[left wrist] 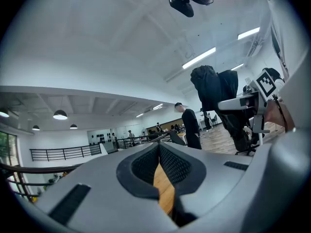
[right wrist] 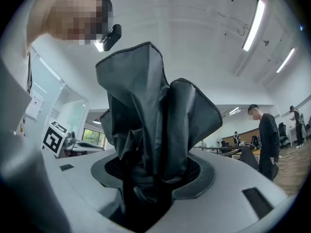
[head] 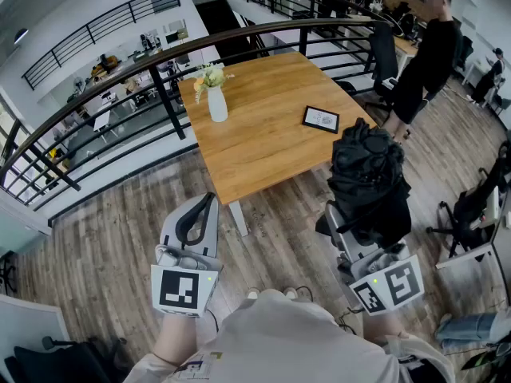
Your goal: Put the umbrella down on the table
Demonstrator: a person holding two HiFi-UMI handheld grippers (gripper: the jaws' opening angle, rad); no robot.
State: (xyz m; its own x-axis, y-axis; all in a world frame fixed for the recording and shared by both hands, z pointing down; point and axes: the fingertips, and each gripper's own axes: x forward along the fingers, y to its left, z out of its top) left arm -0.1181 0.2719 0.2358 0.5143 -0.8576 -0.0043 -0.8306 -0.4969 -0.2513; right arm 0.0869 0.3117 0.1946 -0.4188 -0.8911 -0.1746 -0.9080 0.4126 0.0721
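A black folded umbrella (head: 369, 178) hangs in the air off the near right corner of the wooden table (head: 263, 126). My right gripper (head: 355, 230) is shut on its lower part, with the bunched fabric sticking up above the jaws. The right gripper view shows the umbrella (right wrist: 155, 120) filling the space between that gripper's (right wrist: 153, 178) pads. My left gripper (head: 200, 214) is low at the left, short of the table's near edge, shut, with nothing in it. Its own view has the jaw tips of the left gripper (left wrist: 159, 164) meeting, and the umbrella (left wrist: 214, 89) at the right.
A white vase with flowers (head: 217, 102) stands at the table's far left and a small framed picture (head: 321, 119) lies at its right. A dark railing (head: 160, 62) runs behind the table. A person in black (head: 423, 62) stands at the far right, with office chairs (head: 471, 206) nearby.
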